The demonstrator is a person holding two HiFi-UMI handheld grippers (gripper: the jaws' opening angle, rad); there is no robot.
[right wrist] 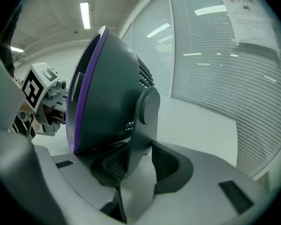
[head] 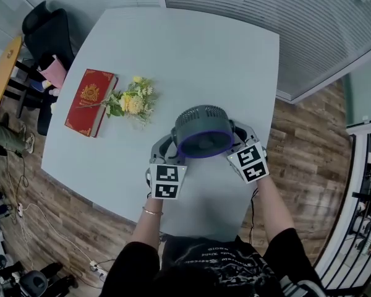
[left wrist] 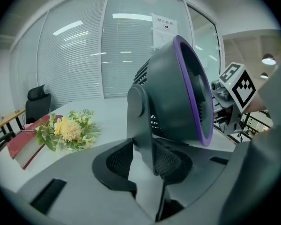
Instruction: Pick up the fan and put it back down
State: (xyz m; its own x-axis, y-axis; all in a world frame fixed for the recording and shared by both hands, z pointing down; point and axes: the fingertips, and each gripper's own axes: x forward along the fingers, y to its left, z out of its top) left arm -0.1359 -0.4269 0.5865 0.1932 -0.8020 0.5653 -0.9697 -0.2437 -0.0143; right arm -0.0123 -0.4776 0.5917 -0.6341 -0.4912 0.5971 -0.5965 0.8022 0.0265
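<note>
A dark grey fan (head: 203,132) with a purple front ring faces upward toward me over the near part of the pale table (head: 191,48). My left gripper (head: 167,146) is at its left side and my right gripper (head: 241,140) at its right. In the left gripper view the fan (left wrist: 178,93) fills the middle, and my left gripper (left wrist: 143,159) is shut on the fan's upright side arm. In the right gripper view the fan (right wrist: 107,102) shows from the other side, with my right gripper (right wrist: 138,162) shut on the opposite side arm. The fan's foot is hidden.
A red book (head: 89,102) and a bunch of yellow flowers (head: 133,102) lie left of the fan, also seen as flowers (left wrist: 70,130) and book (left wrist: 23,142). A black chair (head: 46,33) stands at the far left corner. Blinds behind glass line the far side.
</note>
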